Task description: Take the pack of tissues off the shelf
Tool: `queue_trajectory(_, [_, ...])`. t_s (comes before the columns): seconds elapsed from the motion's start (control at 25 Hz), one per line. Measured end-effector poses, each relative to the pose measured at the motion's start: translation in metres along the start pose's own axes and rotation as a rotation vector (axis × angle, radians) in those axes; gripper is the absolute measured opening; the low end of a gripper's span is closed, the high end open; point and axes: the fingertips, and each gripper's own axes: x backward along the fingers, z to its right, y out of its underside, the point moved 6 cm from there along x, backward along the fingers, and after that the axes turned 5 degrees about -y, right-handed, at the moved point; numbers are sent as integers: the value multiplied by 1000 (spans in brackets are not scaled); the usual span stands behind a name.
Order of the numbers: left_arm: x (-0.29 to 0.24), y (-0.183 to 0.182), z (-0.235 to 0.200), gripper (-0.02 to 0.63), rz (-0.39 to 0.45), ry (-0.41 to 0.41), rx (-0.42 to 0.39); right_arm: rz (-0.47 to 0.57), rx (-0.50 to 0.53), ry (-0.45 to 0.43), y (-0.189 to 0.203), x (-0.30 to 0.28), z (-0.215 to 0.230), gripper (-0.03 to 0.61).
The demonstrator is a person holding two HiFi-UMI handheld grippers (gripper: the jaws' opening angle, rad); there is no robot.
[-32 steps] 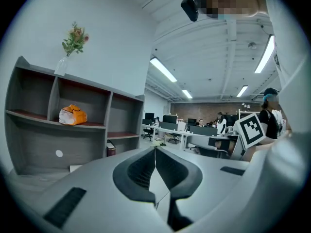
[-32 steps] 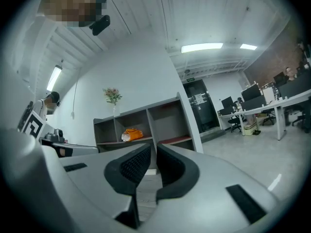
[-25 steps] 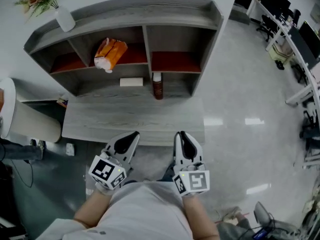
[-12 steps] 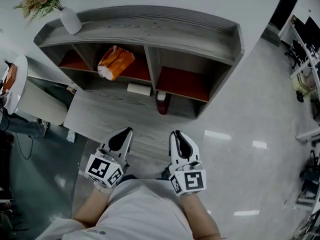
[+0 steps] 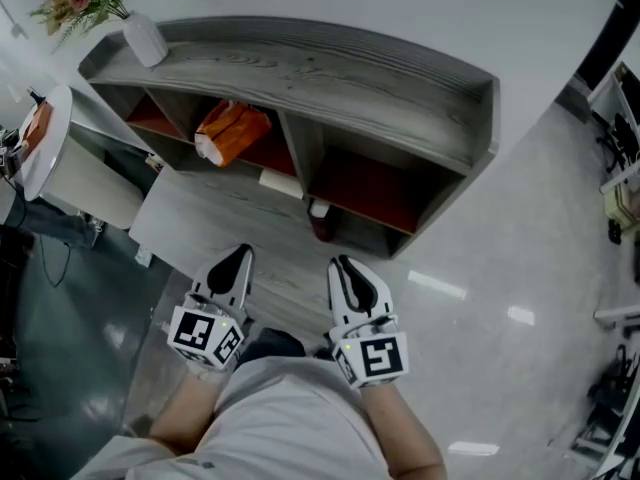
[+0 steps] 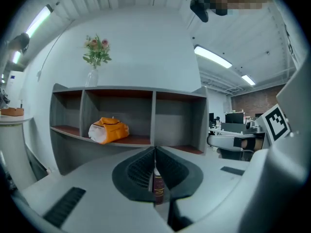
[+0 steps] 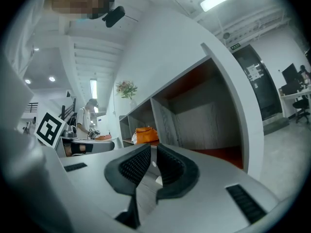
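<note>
The orange and white pack of tissues [image 5: 233,131] lies on the red upper shelf in the middle bay of a grey shelf unit [image 5: 300,63]. It also shows in the left gripper view [image 6: 109,130] and, small, in the right gripper view [image 7: 146,134]. My left gripper [image 5: 232,264] and right gripper [image 5: 345,268] are side by side near my body, well short of the shelf. Both are shut and empty. In its own view the left gripper [image 6: 154,150] points at the shelf's divider, while the right gripper [image 7: 152,147] points along the shelf front.
A white box [image 5: 282,181] and a brown bottle [image 5: 322,223] stand on the low grey ledge [image 5: 200,218] under the shelves. A vase of flowers [image 5: 143,38] sits on the shelf top. A round white table [image 5: 45,148] is at left, with a person [image 7: 90,118] beside it.
The shelf has swung in the head view and now runs slanted, its right end nearer. Both grippers have drifted a little left and stayed side by side, jaws unchanged.
</note>
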Motion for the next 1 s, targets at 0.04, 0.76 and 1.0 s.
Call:
queue_trajectory(0.04, [-3,0,-4,20,2,-23,1,-4,-1,-8,-1,-3,1,48])
queue_trajectory(0.76, [-77,-20,-99,54,-1,-172,4,-58,20,-18,-27,-64,-14,48])
queue_trajectory(1.0, [-111,-18,-122,118,-5,-206,-13,-91,44,38,-22,-67,-2,48])
